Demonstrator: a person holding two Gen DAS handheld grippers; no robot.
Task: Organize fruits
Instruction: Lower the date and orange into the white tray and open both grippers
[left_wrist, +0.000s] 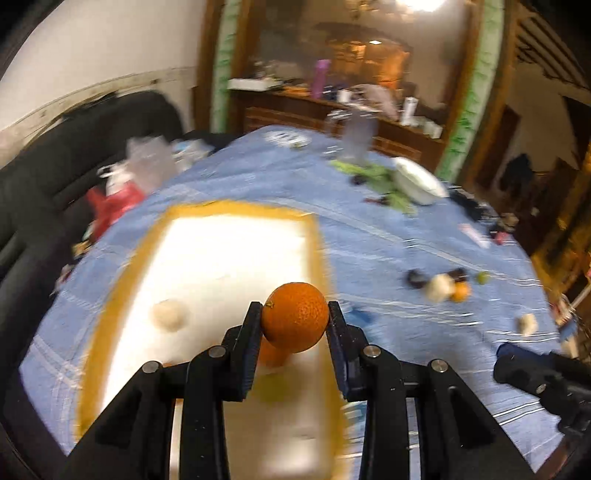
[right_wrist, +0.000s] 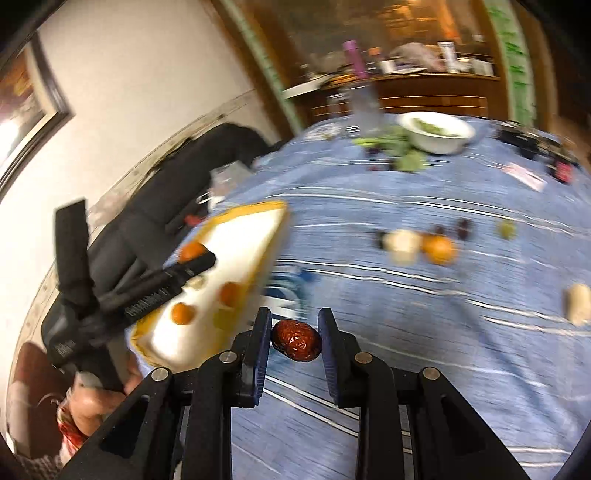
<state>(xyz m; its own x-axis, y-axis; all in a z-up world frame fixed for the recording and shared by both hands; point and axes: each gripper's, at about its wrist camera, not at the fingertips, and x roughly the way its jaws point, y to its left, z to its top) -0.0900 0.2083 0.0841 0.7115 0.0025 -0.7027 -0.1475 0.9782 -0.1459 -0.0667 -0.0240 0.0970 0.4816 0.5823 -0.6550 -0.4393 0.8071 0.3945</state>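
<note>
My left gripper (left_wrist: 294, 319) is shut on an orange (left_wrist: 294, 322) and holds it above the white tray with a yellow rim (left_wrist: 122, 280). On the tray lie a pale round fruit (left_wrist: 169, 314), another orange (left_wrist: 271, 354) and a green fruit (left_wrist: 273, 387). My right gripper (right_wrist: 295, 332) is shut on a dark red date (right_wrist: 296, 339) above the blue cloth, right of the tray (right_wrist: 266, 236). The left gripper also shows in the right wrist view (right_wrist: 192, 264) over the tray, with two oranges (right_wrist: 183, 313) below it.
Loose fruits lie on the blue tablecloth (right_wrist: 406, 332): a pale piece (right_wrist: 400, 243), an orange (right_wrist: 439, 249), dark dates (right_wrist: 464, 229), a green fruit (right_wrist: 506, 228) and a pale piece (right_wrist: 577, 303) at right. A white bowl (right_wrist: 436, 134) and greens stand at the far side.
</note>
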